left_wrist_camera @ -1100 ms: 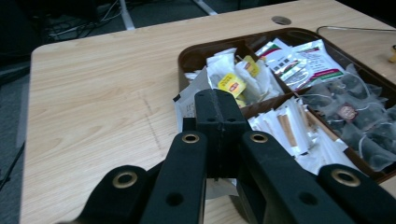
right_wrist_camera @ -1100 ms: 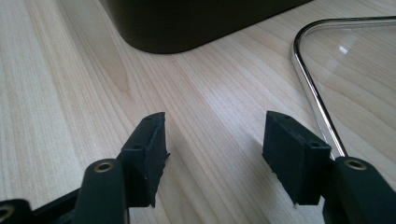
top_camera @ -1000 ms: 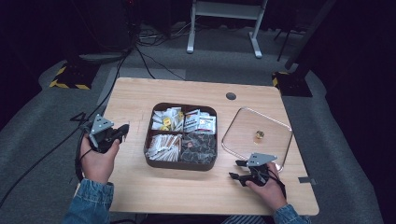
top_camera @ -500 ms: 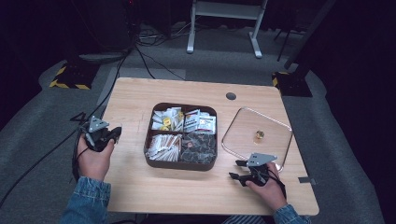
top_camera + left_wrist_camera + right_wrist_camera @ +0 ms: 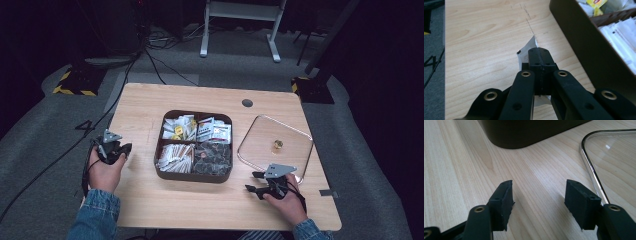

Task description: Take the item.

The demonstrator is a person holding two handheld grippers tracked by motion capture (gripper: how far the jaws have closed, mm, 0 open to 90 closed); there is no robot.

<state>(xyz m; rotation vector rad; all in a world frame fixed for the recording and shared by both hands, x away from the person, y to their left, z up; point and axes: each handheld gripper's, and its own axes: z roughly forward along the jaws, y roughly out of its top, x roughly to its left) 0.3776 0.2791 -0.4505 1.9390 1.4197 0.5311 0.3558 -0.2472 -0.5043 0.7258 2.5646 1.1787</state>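
Note:
My left gripper (image 5: 118,149) hangs low over the table's left edge, left of the dark brown box (image 5: 192,177). In the left gripper view its jaws (image 5: 539,53) are shut on a small white paper packet (image 5: 527,49), whose corner sticks out past the tips just above the wood. My right gripper (image 5: 255,182) rests on the table near the front edge, right of the box. It is open, with bare wood between its pads (image 5: 539,195).
The box has four compartments with white packets, yellow tea bags, paper sticks and dark pods. Its wall (image 5: 584,37) stands right of my left jaws. A square glass lid (image 5: 260,150) with a gold knob (image 5: 277,145) lies beside my right gripper, its metal rim (image 5: 590,167) close.
My left hand has sunk toward the table and drifted slightly left, still shut on the packet. The right hand has stayed in place.

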